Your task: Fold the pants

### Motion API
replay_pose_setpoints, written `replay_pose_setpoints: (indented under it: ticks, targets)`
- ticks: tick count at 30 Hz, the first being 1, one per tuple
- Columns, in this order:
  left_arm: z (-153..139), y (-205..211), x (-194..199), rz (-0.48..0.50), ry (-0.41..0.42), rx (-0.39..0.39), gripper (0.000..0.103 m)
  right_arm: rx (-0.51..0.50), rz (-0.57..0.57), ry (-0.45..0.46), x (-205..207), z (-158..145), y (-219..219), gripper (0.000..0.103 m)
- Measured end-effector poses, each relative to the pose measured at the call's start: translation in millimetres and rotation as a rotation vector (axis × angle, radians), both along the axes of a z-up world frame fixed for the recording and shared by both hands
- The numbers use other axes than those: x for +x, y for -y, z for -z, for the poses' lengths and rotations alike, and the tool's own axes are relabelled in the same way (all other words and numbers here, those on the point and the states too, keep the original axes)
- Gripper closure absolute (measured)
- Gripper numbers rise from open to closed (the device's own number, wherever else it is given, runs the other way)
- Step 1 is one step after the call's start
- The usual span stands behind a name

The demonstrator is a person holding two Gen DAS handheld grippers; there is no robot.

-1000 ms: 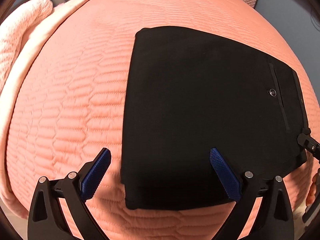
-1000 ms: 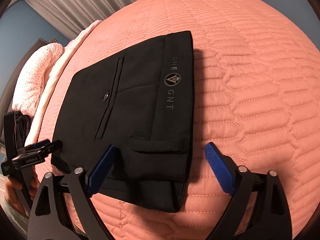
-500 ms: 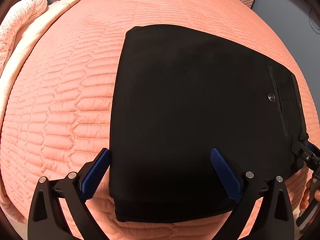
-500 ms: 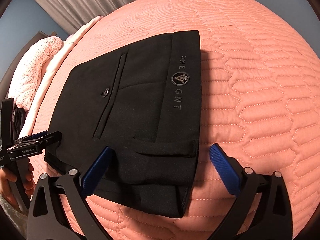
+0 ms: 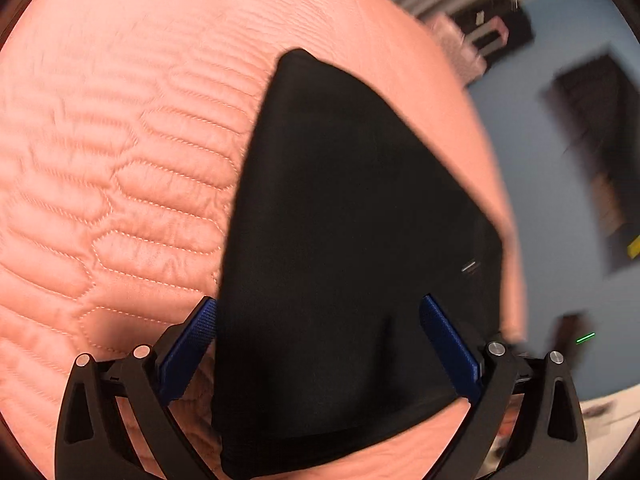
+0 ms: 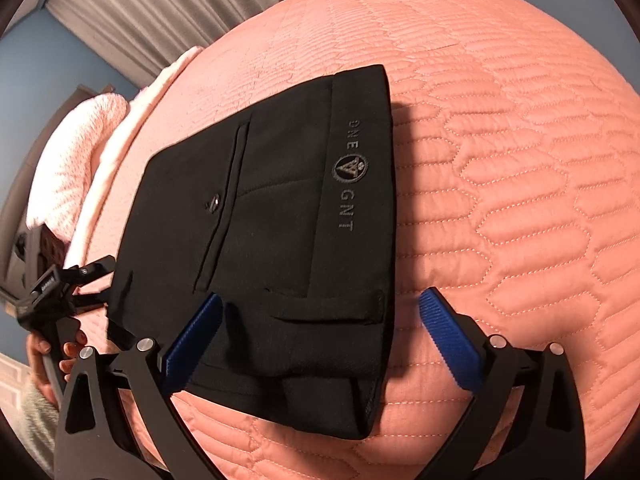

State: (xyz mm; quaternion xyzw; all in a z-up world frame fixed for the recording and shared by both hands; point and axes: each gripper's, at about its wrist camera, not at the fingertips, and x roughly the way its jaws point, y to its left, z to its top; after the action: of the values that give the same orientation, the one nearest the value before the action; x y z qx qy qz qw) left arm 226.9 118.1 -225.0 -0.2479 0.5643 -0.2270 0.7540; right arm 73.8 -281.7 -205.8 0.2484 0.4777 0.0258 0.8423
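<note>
Both your tongs, left (image 5: 318, 344) and right (image 6: 318, 340), gape wide, gripping nothing; the folded pants (image 6: 280, 220) lie between their tips. Snag 1 layer and the stack spills open.

Black pants (image 6: 280, 216), folded into a compact rectangle, lie flat on the bedspread (image 6: 500, 160).

The quilt (image 6: 520, 160) lay bare right of the folded pants (image 6: 280, 220) out to the bed's right edge, and bare again toward the far edge by the curtain (image 6: 160, 12). A white blanket (image 6: 80, 152) heaped along the left edge narrowed the way there. The pants filled the near middle, between both grippers' spread jaws.
</note>
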Motion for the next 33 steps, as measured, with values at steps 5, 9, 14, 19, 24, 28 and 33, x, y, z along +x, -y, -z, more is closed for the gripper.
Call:
replay_pose_setpoints:
  ticks: [5, 9, 14, 19, 24, 28, 33]
  targets:
    - [-1.0, -10.6, 9.2, 0.0, -0.042, -0.128, 0.006, 0.054, 0.012, 0.013, 0.2, 2.2, 7.3, 0.005]
    - [-11.6, 24.1, 8.6, 0.12, 0.018, -0.007, 0.006, 0.105, 0.015, 0.027, 1.7, 3.7, 12.2, 0.005]
    - [6.1, -12.3, 16.6, 0.077, -0.028, -0.127, 0.01, 0.13, 0.021, 0.046, 12.7, 8.4, 16.6, 0.005]
    - [9.4, -14.3, 14.1, 0.034, -0.017, -0.111, 0.04, -0.007, 0.014, 0.009, 22.9, 4.1, 5.3, 0.04]
    - [0.5, -8.7, 0.0, 0.005, -0.024, -0.136, 0.085, 0.097, -0.01, 0.019, 21.5, -4.7, 9.0, 0.079]
    - [-2.9, 0.2, 0.0, 0.015, 0.001, -0.055, 0.079, 0.148, -0.014, 0.003, 29.9, 5.0, 12.3, 0.066]
    - [12.3, -5.6, 12.8, -0.044, -0.058, -0.146, 0.038, 0.251, 0.003, 0.019, 34.0, 18.9, 18.5, 0.06]
